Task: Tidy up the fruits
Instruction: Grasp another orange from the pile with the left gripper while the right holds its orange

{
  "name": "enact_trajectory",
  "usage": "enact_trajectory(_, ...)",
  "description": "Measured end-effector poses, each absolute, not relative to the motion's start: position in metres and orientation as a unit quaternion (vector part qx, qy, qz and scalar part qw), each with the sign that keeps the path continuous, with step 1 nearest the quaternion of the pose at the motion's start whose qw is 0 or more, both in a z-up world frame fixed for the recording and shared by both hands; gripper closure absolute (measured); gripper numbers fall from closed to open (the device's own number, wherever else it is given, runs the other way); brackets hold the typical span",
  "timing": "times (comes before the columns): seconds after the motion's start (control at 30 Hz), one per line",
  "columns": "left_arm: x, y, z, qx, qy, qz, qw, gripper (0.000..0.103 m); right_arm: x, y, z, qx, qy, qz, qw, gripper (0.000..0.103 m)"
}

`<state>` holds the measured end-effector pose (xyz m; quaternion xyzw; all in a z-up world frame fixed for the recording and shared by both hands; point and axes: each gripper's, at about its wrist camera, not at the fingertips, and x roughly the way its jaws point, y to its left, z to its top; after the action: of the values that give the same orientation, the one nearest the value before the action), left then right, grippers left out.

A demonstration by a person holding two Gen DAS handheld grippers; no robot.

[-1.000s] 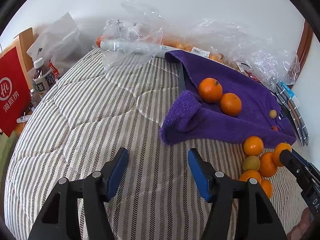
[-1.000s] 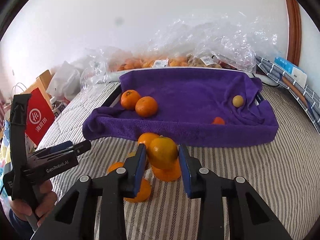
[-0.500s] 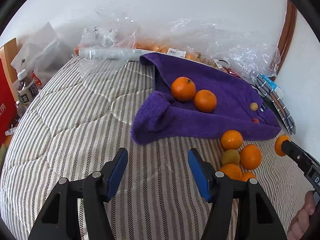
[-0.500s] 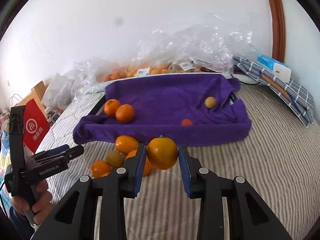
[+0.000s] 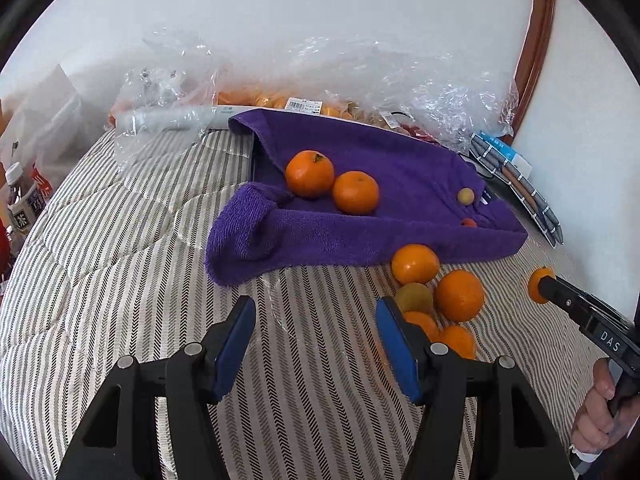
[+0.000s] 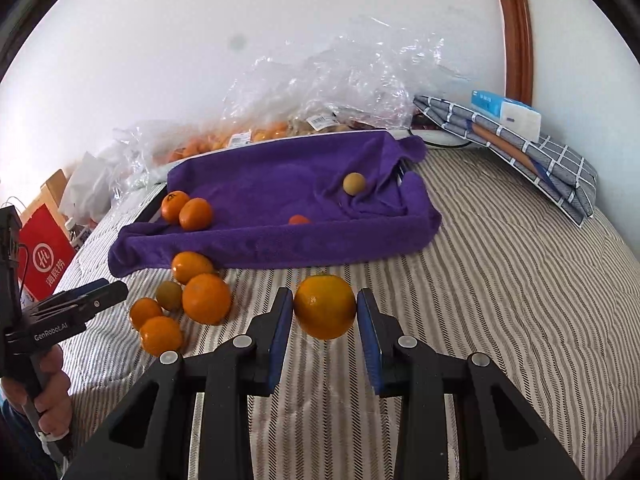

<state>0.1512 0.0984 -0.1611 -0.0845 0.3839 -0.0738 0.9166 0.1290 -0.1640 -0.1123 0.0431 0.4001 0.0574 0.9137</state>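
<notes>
My right gripper is shut on an orange, held above the striped bedcover in front of the purple towel tray. The same held orange shows at the right edge of the left wrist view. My left gripper is open and empty over the cover, just left of a pile of oranges with one greenish fruit. On the towel lie two oranges, a small yellowish fruit and a small red-orange one.
Clear plastic bags of fruit line the wall behind the tray. Folded checked cloth with a blue-white box lies at the right. A red bag and bottles stand off the bed's left side.
The right gripper has carried its orange to the right, away from the pile. The left gripper has shifted, so the tray and pile now sit more central in its view.
</notes>
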Motion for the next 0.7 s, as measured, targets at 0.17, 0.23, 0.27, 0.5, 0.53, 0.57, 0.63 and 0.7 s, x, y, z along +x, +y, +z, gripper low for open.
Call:
enact_trajectory(0.17,0.15,0.101,-0.161,-0.096,0.38,-0.088,0.916,0.043,0.127,-0.169,-0.115,0.044,0.402,0.054,0.913,0.07)
enact_trajectory(0.23,0.148,0.1,-0.161,-0.103,0.38,-0.107,0.913,0.043,0.127,-0.17,-0.117,0.045,0.402,0.053,0.913,0.07)
enact_trajectory(0.27,0.147,0.097,-0.16,-0.102,0.381,-0.12,0.911,0.043,0.127,-0.171,-0.117,0.047,0.401,0.052,0.913,0.07)
enact_trajectory(0.5,0.148,0.082,-0.162,-0.1,0.398,-0.166,0.897,0.044,0.12,-0.171,-0.12,0.045,0.4,0.054,0.914,0.07)
enact_trajectory(0.53,0.149,0.081,-0.162,-0.107,0.401,-0.169,0.894,0.045,0.119,-0.171,-0.121,0.045,0.401,0.054,0.914,0.07)
enact_trajectory(0.57,0.151,0.08,-0.163,-0.118,0.403,-0.175,0.89,0.046,0.119,-0.172,-0.122,0.045,0.401,0.055,0.913,0.07)
enact_trajectory(0.63,0.154,0.078,-0.164,-0.131,0.411,-0.185,0.883,0.056,0.118,-0.173,-0.122,0.049,0.401,0.057,0.913,0.07)
enact_trajectory(0.7,0.157,0.074,-0.167,-0.141,0.42,-0.19,0.876,0.062,0.117,-0.174,-0.121,0.051,0.4,0.057,0.913,0.07)
